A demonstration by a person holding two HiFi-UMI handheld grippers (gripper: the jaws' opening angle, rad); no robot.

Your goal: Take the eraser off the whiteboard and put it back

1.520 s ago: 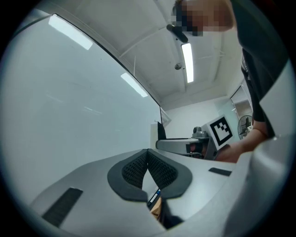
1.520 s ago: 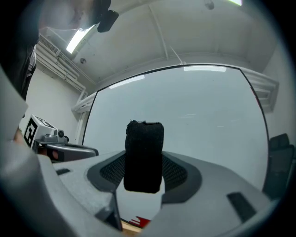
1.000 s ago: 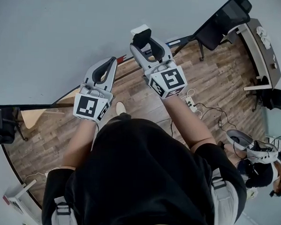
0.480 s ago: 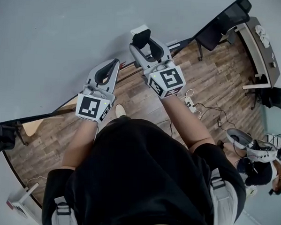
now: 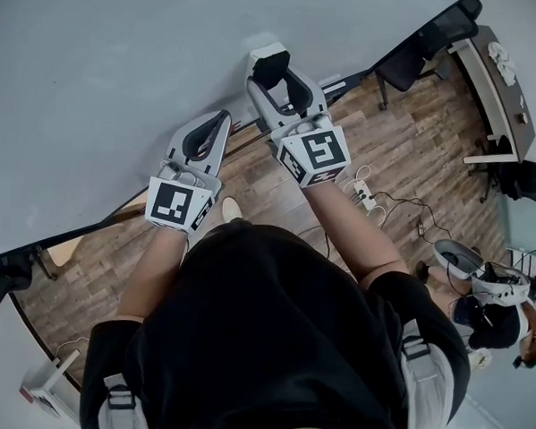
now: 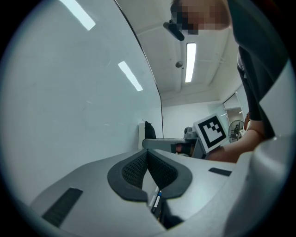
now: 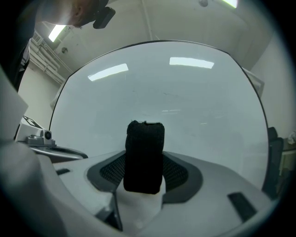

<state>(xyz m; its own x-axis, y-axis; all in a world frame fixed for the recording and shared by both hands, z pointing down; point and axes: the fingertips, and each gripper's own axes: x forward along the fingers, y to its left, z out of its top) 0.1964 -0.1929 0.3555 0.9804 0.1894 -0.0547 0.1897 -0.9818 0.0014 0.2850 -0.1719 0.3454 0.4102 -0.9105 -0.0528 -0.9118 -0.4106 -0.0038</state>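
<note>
Eraser in right gripper (image 5: pixel 277 75), up near the whiteboard (image 5: pixel 123 67).
Head view: eraser (image 5: pixel 268 55) close to the board's lower edge, contact unclear; left gripper (image 5: pixel 217 124) beside it. Left gripper view: jaws pressed together, empty. Right gripper view: jaws part-spread, pinching the eraser's white sides, black felt boardward. Likely light, rigid body, soft felt; side grip suits.

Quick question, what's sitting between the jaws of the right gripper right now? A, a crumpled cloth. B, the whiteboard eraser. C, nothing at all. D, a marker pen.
B: the right gripper view shows the eraser, black felt face on a white body, clamped between the jaws of the right gripper in front of the whiteboard.
</note>
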